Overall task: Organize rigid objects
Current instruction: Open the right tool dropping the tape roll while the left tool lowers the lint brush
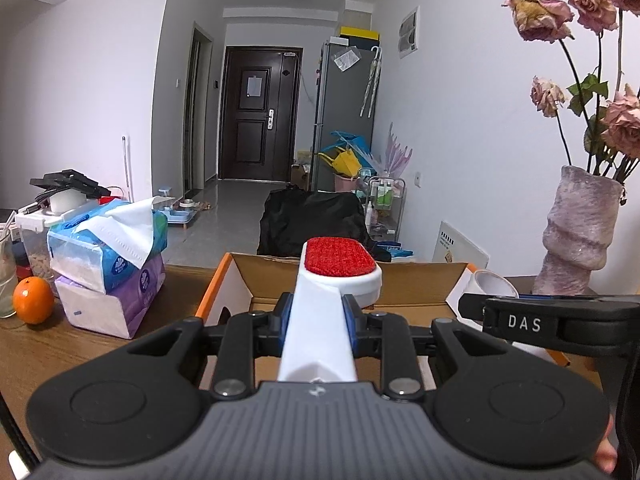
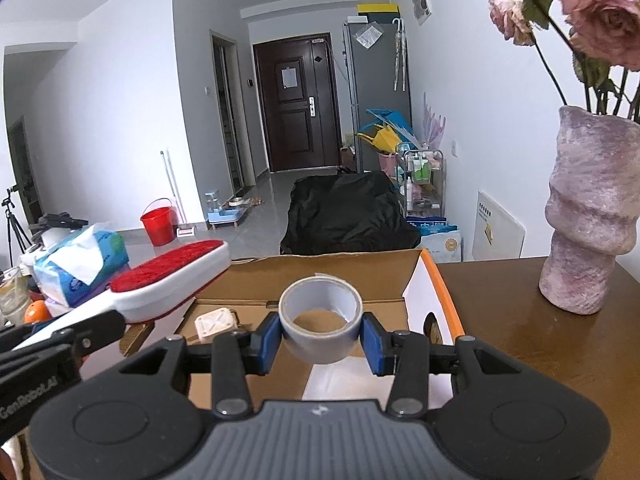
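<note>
An open cardboard box (image 2: 352, 276) with an orange-edged white outer wall sits on the brown wooden table (image 2: 520, 340), and both tools hang over it. The lint brush (image 1: 340, 264) is the bigger of the two carried things: a white plastic body with an oval red bristle pad facing up, its handle pinched between the blue pads of the left gripper (image 1: 318, 320), head poking out above the box's near edge. The roll of grey tape (image 2: 320, 320) is smaller, a squat ring lying flat with its hole upward, squeezed at its sides by the right gripper (image 2: 320, 340) above the box's open top.

Only the right wrist view looks into the box, where a small beige square gadget (image 2: 216, 322) lies on the floor. Only the left wrist view shows an orange (image 1: 33, 300) beside the stacked tissue packs (image 1: 108, 264).
</note>
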Demonstrator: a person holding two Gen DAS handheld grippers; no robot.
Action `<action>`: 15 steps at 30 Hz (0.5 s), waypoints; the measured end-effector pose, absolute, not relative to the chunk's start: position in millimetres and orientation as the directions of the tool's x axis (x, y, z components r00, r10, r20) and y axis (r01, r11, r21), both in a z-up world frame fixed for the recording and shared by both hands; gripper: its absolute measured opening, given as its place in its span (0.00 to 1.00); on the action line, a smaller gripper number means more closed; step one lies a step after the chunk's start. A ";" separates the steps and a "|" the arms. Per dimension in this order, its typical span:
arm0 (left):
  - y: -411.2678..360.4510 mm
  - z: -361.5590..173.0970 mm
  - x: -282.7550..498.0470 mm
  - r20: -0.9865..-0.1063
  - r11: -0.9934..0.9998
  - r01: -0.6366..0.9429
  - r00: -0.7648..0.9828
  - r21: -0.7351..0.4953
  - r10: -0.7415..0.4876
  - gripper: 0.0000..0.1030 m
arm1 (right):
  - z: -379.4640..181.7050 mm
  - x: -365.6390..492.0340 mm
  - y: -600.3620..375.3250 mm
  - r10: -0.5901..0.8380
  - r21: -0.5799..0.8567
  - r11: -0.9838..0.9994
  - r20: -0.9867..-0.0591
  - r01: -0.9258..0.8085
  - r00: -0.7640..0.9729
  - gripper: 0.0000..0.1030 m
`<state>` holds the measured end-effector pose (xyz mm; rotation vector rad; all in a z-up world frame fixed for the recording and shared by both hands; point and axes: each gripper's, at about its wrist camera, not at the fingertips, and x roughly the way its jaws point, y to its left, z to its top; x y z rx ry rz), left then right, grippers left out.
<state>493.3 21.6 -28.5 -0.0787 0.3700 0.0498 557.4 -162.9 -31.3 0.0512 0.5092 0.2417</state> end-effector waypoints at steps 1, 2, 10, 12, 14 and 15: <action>22.4 -28.7 495.4 -0.364 0.996 -0.064 0.931 -0.066 0.036 0.25 | -32.1 560.5 -162.1 0.240 0.106 0.971 -0.479 -0.216 0.845 0.41; 22.7 -29.2 497.1 -0.365 0.996 -0.065 0.930 -0.063 0.038 0.25 | -33.0 563.4 -161.2 0.238 0.104 0.971 -0.481 -0.215 0.844 0.41; 27.0 -31.5 507.9 -0.371 0.995 -0.073 0.928 -0.063 0.045 0.25 | -39.3 579.6 -155.1 0.215 0.080 0.976 -0.503 -0.203 0.837 0.41; 27.6 -32.0 510.3 -0.373 0.996 -0.069 0.927 -0.058 0.042 0.25 | -40.2 583.5 -154.5 0.207 0.075 0.978 -0.507 -0.197 0.836 0.41; 28.0 -32.7 513.3 -0.375 0.996 -0.068 0.926 -0.049 0.044 0.25 | -41.5 586.1 -154.8 0.205 0.073 0.978 -0.512 -0.195 0.834 0.41; 28.6 -33.3 514.6 -0.376 0.997 -0.068 0.925 -0.046 0.046 0.25 | -41.9 587.6 -154.7 0.203 0.071 0.978 -0.514 -0.194 0.834 0.41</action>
